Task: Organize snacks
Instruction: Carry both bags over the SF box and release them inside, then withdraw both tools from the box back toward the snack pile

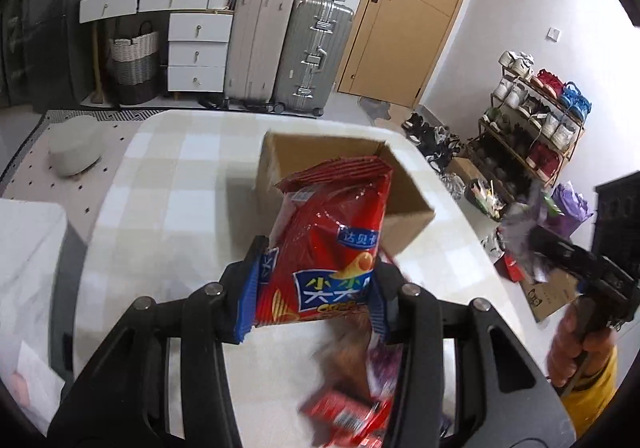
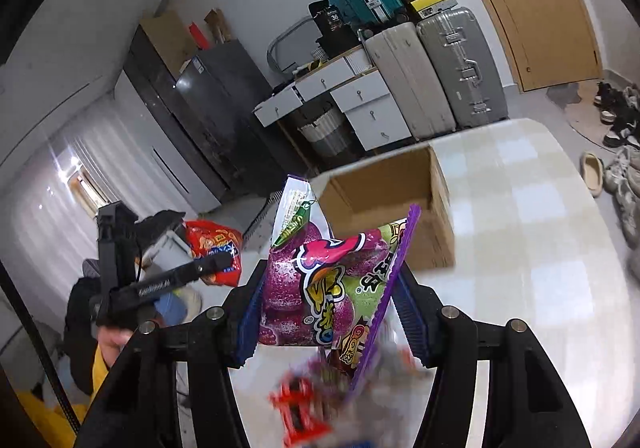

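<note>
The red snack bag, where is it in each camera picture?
Left wrist view: the red snack bag fills the lower middle, pinched in the left tool, in front of the cardboard box.
Right wrist view: it is small at the left, held by the same tool.
Shared landmark: the open cardboard box on the checked table.

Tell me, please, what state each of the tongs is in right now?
Left tongs: shut on the red chip bag.
Right tongs: shut on the purple candy bag.
</note>
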Demonstrator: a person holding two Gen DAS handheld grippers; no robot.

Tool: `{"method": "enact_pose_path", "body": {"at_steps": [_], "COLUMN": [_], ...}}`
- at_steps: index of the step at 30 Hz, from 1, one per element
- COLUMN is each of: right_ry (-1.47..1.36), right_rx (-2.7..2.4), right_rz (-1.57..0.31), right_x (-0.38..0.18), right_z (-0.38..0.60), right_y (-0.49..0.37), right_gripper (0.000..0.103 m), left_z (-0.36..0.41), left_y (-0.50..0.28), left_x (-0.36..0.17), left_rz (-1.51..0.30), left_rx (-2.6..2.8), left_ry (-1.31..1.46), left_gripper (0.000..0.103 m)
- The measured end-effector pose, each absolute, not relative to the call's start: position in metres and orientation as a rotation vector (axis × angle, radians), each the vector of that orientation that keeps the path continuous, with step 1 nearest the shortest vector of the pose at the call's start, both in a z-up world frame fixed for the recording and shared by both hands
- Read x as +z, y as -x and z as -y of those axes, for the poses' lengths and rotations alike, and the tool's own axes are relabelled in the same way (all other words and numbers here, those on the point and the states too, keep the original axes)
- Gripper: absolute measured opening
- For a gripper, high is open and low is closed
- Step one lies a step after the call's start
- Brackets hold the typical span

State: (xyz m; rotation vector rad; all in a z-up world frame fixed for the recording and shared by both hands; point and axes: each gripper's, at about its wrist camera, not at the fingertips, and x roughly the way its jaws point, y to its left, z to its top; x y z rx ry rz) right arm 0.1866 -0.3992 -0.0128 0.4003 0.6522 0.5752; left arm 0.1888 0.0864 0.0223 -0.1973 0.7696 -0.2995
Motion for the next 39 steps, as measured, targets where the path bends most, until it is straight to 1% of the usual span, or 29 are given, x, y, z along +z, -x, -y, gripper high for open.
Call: {"method": "enact_pose_path", "body": {"at_steps": [5, 11, 16, 21, 22, 23, 24, 25, 29, 30, 31, 34, 38, 39], "right_ry": [-0.474, -0.487, -0.468, -0.387, -0.361, -0.335, -0.322, -0.310, -0.278, -0.281, -0.292, -0.310, -0.309, -0.307], "right_rx": [0.600, 0.582, 0.543, 0.499, 0.490, 0.482, 0.473, 0.459, 0.432, 0.436, 0.443, 0.449, 0.456, 0.467], "right_rz": [-0.749, -0.811, -0.859, -0.876, -0.872, -0.872, -0.874, -0.877, -0.865, -0.861, -0.848, -0.807, -0.750, -0.735], "right_x": [-0.018, -0.033, -0.055, -0.066, -0.067, -0.068, -0.069, -0.071, -0.068, -0.066, -0.062, -0.049, -0.029, -0.025], "right_z": [0.384, 0.366, 0.354, 0.345, 0.344, 0.342, 0.341, 0.341, 0.342, 0.343, 0.346, 0.356, 0.367, 0.369], "right_y": [-0.260, -0.325, -0.350, -0.365, -0.368, -0.371, -0.373, -0.374, -0.373, -0.371, -0.367, -0.351, -0.310, -0.299], "right_gripper": [0.059, 0.059, 0.059, 0.061, 0.062, 0.066, 0.074, 0.076, 0.078, 0.078, 0.078, 0.078, 0.078, 0.080], "left_z": [-0.069, -0.045, -0.030, -0.019, -0.017, -0.015, -0.013, -0.013, -0.012, -0.011, -0.011, -0.021, -0.026, -0.027], "left_y": [-0.241, -0.298, -0.340, -0.370, -0.374, -0.378, -0.382, -0.384, -0.382, -0.379, -0.376, -0.347, -0.294, -0.281], "left_x": [0.024, 0.010, -0.017, -0.049, -0.056, -0.063, -0.069, -0.073, -0.078, -0.075, -0.073, -0.053, -0.020, -0.013], "left_rz": [-0.817, -0.868, -0.916, -0.969, -0.977, -0.988, -0.993, -0.988, -1.000, -0.994, -0.986, -0.916, -0.810, -0.781], "left_rx": [-0.314, -0.317, -0.303, -0.295, -0.292, -0.277, -0.259, -0.269, -0.265, -0.264, -0.257, -0.234, -0.172, -0.160], "left_ry": [0.253, 0.288, 0.287, 0.262, 0.250, 0.231, 0.222, 0.232, 0.229, 0.222, 0.212, 0.205, 0.185, 0.178], "left_gripper": [0.042, 0.042, 0.042, 0.042, 0.043, 0.046, 0.047, 0.048, 0.053, 0.060, 0.073, 0.080, 0.082, 0.085]}}
